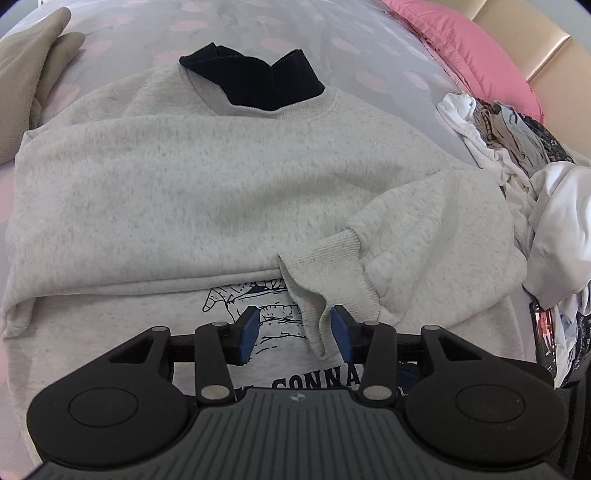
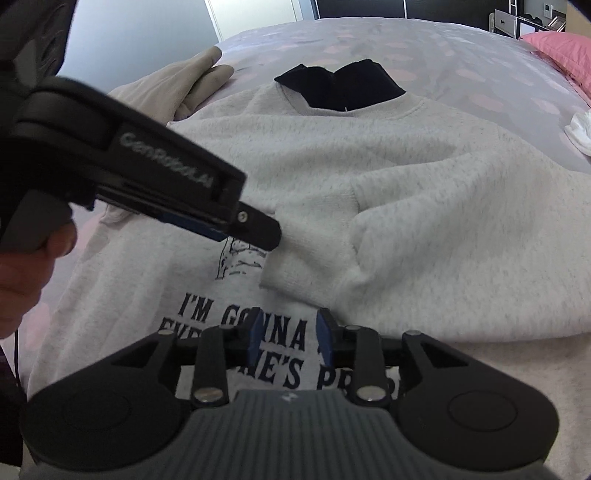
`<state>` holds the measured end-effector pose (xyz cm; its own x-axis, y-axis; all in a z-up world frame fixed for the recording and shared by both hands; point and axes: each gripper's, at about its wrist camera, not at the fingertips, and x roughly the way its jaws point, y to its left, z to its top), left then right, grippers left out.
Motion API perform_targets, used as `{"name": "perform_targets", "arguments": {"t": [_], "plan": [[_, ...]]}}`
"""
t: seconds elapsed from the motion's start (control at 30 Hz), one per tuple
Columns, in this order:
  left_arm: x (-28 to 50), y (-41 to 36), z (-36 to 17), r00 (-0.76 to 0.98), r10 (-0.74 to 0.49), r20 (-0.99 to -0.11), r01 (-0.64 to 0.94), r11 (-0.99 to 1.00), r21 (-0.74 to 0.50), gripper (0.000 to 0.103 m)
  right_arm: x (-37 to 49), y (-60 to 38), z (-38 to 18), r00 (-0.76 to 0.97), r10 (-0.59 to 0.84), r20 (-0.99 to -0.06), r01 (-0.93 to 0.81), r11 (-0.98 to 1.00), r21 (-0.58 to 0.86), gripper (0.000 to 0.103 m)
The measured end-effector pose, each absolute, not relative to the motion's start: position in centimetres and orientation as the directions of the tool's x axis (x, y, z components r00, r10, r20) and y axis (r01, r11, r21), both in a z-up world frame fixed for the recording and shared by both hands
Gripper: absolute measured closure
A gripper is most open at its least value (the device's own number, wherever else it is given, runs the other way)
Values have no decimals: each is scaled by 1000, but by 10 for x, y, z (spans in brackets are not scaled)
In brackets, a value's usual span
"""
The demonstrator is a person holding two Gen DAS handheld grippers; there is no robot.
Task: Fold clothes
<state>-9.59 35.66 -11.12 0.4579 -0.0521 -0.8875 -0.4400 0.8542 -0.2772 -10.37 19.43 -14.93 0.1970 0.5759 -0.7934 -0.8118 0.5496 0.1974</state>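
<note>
Bedspread [image 1: 258, 22], grey with pink spots, carries the grey sweatshirt [image 1: 184, 184] laid flat, collar far, print side up.

Left wrist view: left gripper [image 1: 294, 334] has its pads apart, the ribbed cuff [image 1: 325, 280] drooping between them, not pinched. Both sleeves lie folded across the chest. Judgement: close squarely on the rib and lay the cuff flat, without dragging the body.

Right wrist view: right gripper [image 2: 289, 338] stands parted, empty, above the lettering. Fabric looks thick, fleecy, lightly rumpled.

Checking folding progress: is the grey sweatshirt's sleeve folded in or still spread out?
Folded in. The sleeve lies across the sweatshirt front, its ribbed cuff over the print.
</note>
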Motion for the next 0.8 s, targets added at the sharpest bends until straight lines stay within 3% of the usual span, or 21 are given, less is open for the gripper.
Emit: {"name": "perform_targets", "arguments": {"t": [0.17,0.3,0.37,0.8], "plan": [[-85,348,-123,450,-64,-891,-430,859,-279,64,-108,182,-156,177,534,-827,-815,550,181,64],[-76,337,-123,450,-20,-893,-421,877,-231,85,-107,174,-157,176,535,-826,-818,546,179,64],[-76,340,-110,482,-10,-876,-420,875,-240,100,-106,171,-156,180,531,-828,-819,548,173,63],[-81,367,-21,676,92,-731,-423,861,-282,101,-80,153,-148,338,450,-827,-753,656,50,62]]}}
